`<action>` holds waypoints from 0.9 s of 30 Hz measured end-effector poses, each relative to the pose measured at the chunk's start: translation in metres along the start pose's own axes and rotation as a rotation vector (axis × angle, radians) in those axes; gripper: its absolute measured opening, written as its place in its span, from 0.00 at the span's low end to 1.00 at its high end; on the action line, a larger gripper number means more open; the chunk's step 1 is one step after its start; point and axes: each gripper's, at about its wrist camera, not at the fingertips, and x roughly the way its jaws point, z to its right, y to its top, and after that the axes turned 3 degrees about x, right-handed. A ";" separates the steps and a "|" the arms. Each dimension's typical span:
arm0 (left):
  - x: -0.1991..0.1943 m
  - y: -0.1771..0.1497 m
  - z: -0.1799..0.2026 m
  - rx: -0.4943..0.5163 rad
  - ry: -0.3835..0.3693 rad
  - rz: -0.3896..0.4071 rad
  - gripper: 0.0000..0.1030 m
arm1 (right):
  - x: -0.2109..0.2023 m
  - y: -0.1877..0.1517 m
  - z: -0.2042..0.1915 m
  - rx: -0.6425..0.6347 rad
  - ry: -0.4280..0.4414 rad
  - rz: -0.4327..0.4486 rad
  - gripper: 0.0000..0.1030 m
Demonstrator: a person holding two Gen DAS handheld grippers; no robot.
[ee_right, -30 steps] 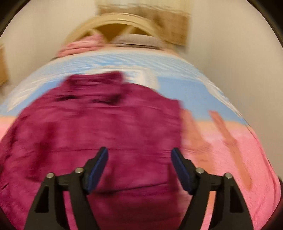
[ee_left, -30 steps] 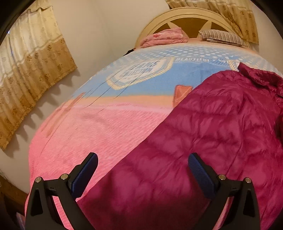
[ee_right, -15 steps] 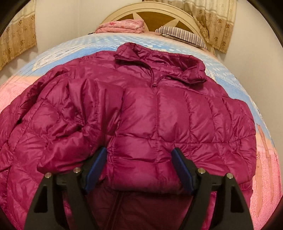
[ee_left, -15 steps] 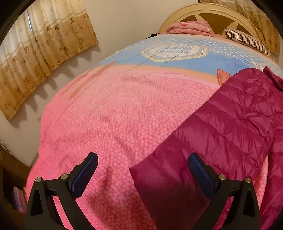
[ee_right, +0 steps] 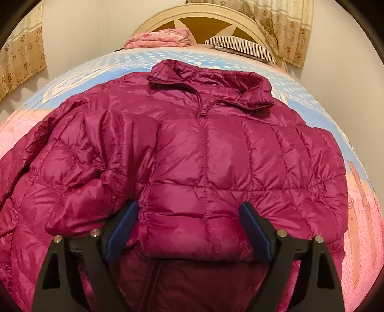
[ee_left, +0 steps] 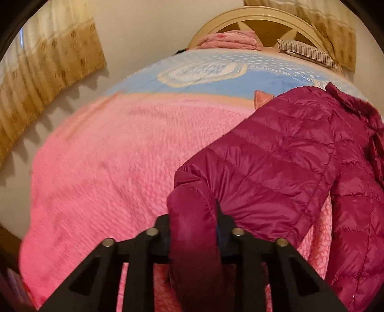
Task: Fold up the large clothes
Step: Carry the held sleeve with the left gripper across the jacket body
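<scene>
A magenta quilted puffer jacket (ee_right: pixel 216 156) lies front up on the bed, collar toward the headboard, its bottom part folded up over the body. In the left wrist view the jacket's sleeve (ee_left: pixel 276 168) stretches out over the pink blanket. My left gripper (ee_left: pixel 194 228) is shut on the sleeve's cuff end (ee_left: pixel 192 211). My right gripper (ee_right: pixel 189 230) is open, its blue pads either side of the folded edge of the jacket (ee_right: pixel 189 249), low over it.
The bed has a pink and blue blanket (ee_left: pixel 108 168). A folded pink quilt (ee_right: pixel 158 38) and a striped pillow (ee_right: pixel 242 46) lie by the cream headboard (ee_right: pixel 208 14). Curtains (ee_left: pixel 45 62) hang on the left wall and behind the headboard.
My left gripper has closed on the sleeve cuff; it was open half a second ago. My right gripper stays open and has come slightly closer over the folded edge.
</scene>
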 end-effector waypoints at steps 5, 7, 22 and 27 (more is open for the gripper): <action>-0.032 0.030 0.003 0.042 0.029 0.107 0.17 | -0.021 -0.001 0.012 0.020 0.020 0.035 0.86; -0.044 0.044 0.006 0.049 0.028 0.145 0.16 | -0.028 0.000 0.017 0.018 0.003 0.054 0.86; -0.100 0.111 0.112 0.187 -0.123 0.303 0.15 | -0.046 0.002 0.074 0.064 -0.067 0.081 0.86; -0.109 0.113 0.155 0.242 -0.166 0.317 0.14 | -0.047 -0.002 0.094 0.094 -0.087 0.081 0.86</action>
